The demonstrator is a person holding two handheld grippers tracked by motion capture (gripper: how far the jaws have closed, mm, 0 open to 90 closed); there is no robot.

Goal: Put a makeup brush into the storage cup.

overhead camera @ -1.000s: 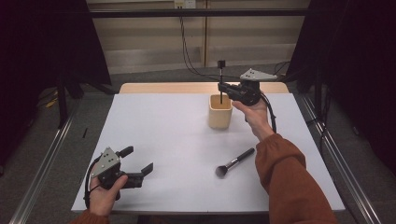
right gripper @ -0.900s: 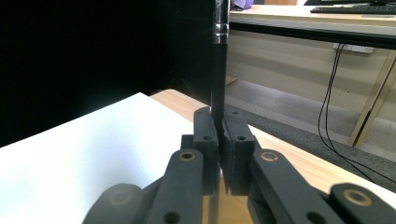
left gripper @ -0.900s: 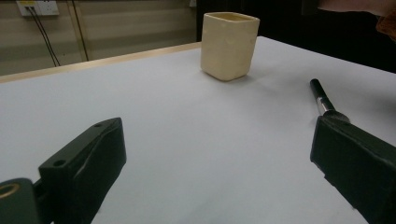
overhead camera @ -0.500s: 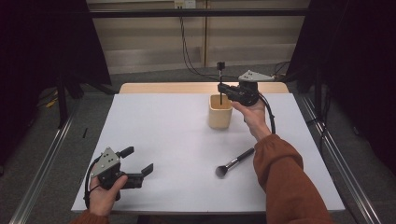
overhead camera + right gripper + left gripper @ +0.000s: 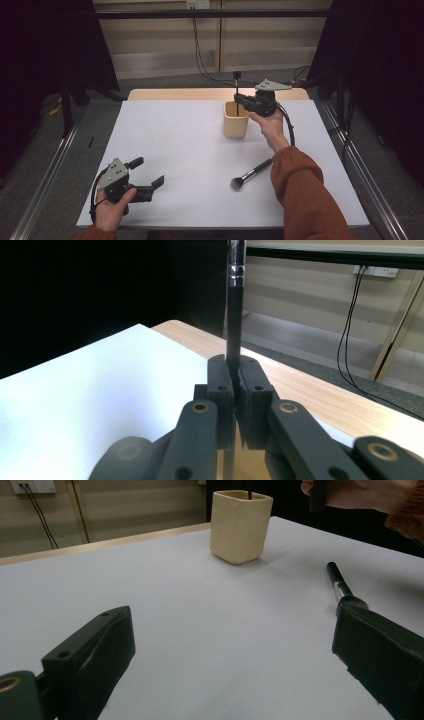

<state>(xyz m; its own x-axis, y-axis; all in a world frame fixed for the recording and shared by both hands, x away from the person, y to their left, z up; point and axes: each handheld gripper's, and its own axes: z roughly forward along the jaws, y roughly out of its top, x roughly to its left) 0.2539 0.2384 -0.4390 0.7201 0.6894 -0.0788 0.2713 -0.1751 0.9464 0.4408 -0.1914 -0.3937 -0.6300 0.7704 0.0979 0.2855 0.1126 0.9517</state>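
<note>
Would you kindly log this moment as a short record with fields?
Work in hand: upright brush held over the cup
Right tongs: shut on the brush's handle
Left tongs: open, holding nothing, near the table's front edge
Second brush: lying flat on the white table, in front of the cup

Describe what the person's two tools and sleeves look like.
Both the left tool and the right tool are black, with blocky two-part jaws, a grey three-cornered plate on top and a trailing black cable. The right sleeve is rust-orange.
</note>
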